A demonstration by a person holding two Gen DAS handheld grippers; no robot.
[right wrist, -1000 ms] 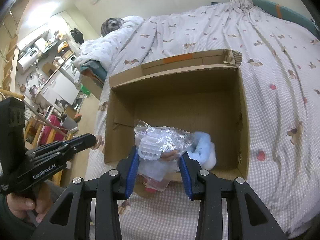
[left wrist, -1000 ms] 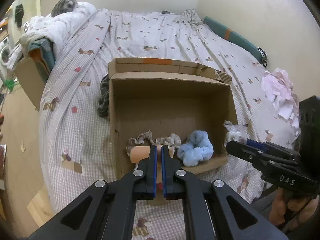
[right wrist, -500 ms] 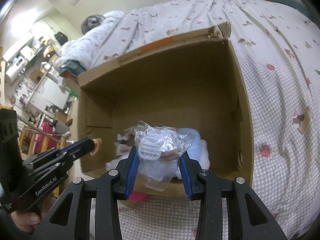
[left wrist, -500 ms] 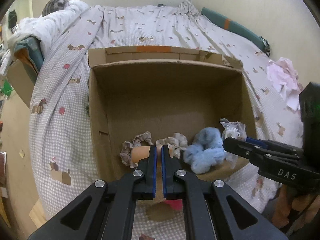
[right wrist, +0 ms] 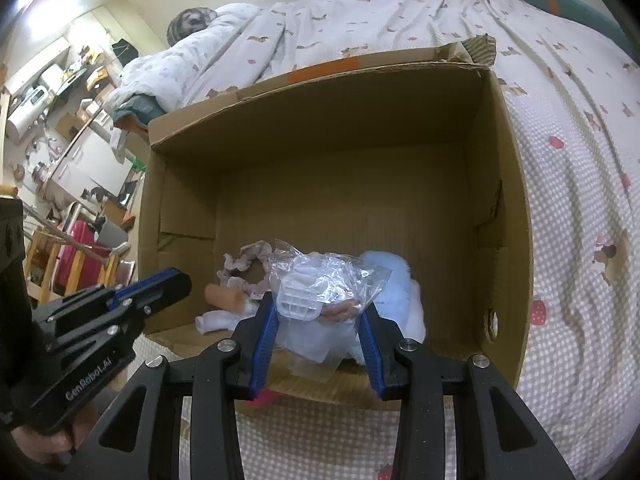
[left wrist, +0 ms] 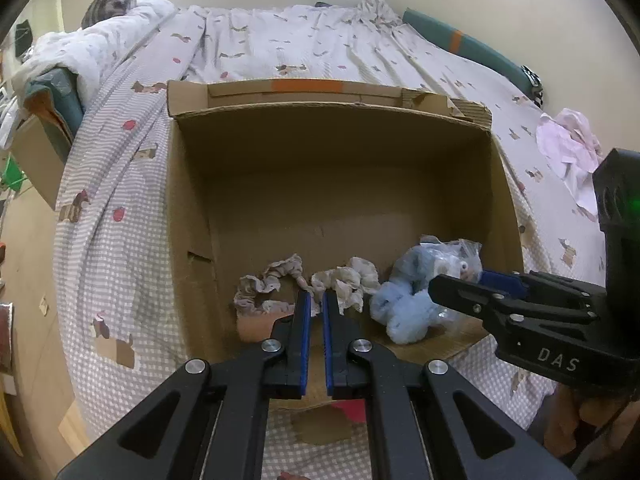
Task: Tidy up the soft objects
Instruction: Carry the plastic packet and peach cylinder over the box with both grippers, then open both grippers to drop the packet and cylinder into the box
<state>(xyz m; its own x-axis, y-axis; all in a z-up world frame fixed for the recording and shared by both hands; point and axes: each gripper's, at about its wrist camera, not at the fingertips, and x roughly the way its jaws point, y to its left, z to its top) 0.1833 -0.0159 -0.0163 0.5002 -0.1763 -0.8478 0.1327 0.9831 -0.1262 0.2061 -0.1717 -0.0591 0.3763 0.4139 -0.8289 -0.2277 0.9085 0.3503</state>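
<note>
The left gripper [left wrist: 316, 300] points steeply down over the near edge of the cardboard box [left wrist: 192, 208], its blue-padded fingers [left wrist: 305, 320] drawn almost together; whether anything is pinched between them cannot be told from either view. The right gripper [right wrist: 320, 316] sits beside it at the same near edge, its fingers [right wrist: 266, 332] set at a narrow-to-medium gap and clamped on a crinkled clear plastic bag [right wrist: 320, 280] that holds a white ribbed item. The bag hangs just inside the box, directly over a pale blue fluffy toy [left wrist: 404, 304] that lies on the box floor at the near right. To the left of the toy, two beige scrunchies [left wrist: 272, 284] lie on the floor near the front wall, and a small tan cylinder [right wrist: 224, 296] lies beside them in the right wrist view. The rest of the box floor is bare cardboard. The box rests on a bed with a checked sheet [left wrist: 112, 264]. Farther back, a printed duvet [left wrist: 304, 48] covers the bed, with a pink cloth [left wrist: 568, 144] at the right edge.
</note>
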